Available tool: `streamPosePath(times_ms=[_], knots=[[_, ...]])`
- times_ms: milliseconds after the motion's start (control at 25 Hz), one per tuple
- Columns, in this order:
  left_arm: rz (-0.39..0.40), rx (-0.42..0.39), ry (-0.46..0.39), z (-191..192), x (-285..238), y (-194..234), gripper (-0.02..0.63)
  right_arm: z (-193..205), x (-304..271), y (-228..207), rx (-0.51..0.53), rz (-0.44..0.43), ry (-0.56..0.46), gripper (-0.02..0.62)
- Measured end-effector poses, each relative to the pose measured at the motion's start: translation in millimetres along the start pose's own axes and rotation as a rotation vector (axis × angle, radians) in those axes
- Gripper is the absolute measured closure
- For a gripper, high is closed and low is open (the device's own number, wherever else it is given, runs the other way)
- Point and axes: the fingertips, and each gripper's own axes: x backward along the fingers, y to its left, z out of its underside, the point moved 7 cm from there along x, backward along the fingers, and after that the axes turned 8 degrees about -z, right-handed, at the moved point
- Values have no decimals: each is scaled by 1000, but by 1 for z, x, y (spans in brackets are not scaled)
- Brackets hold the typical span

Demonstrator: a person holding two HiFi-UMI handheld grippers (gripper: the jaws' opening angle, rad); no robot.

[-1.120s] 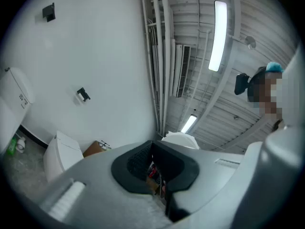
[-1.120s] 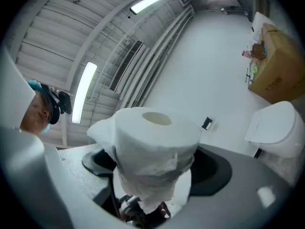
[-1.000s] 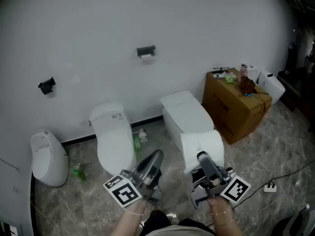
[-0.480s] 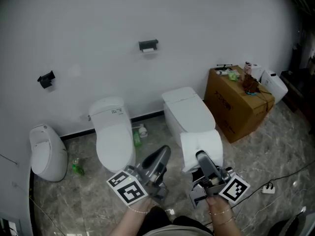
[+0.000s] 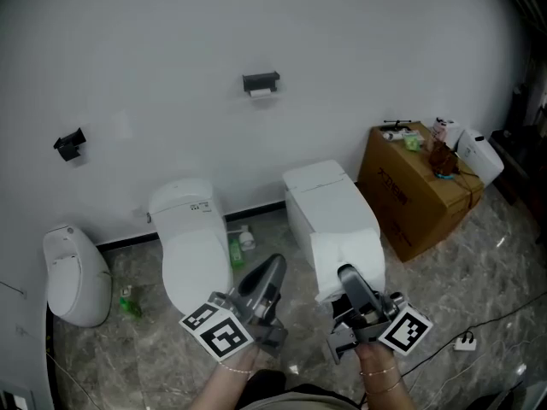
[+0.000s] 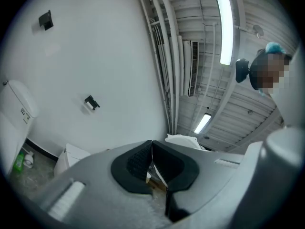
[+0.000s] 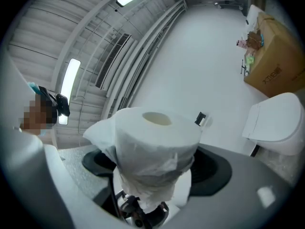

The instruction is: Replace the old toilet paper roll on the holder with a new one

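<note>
left hand-held gripper [image 6: 151, 152]: clenched, pads pressed together at the tips, nothing gripped; low in the head view, tip angled up toward the wall, marker cube nearest the camera.

right hand-held gripper [image 7: 155, 168]: grasping the new roll, one dark pad on each side of it; beside the left one in the head view, marker cube at the lower right.

new toilet paper roll [image 5: 349, 253]: white, held between the right jaws, hollow core end facing away from the gripper's camera; loose wrinkled sheet draped around its body; in the head view overlapping the front of the right toilet.

holder [image 5: 261, 82]: dark bracket fixed high on the white wall, above the gap between the two toilets, well apart from both grippers.

old roll [image 5: 261, 93]: only a small white strip visible just under the holder; too small to tell more.

left toilet [image 5: 190, 246]: white, lid down, against the wall.

right toilet [image 5: 329, 203]: white, boxy tank and lid, just left of the box.

cardboard box [image 5: 414, 190]: brown, on the floor by the wall at the right, small items on top.

white fixture [image 5: 73, 272]: rounded, far left on the floor.

green bottle [image 5: 237, 251]: on the floor between the toilets.

floor [image 5: 461, 272]: grey marbled tile, cable lying at the right.
</note>
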Motion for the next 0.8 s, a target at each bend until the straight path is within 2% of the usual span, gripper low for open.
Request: streamPosePath(times_ms=[200,320,480,600,800], knots=[[68,16,-6,-33,-43,45,601,-5,-49,-38,58,54,-36,146],[132,-14,18,-48,-61,67,600,0,-77,-58,58,54,-58,146],[173,-50,31,-64,-80,96,600,14,-108,-83,33,64,-72,146],[182,-84,36,-70,-91,112,600,19,-124,-103,28,106,-61,146],[150,-19,55,-73,-112,143,601,17,-147,-125,29,123,-61,146]])
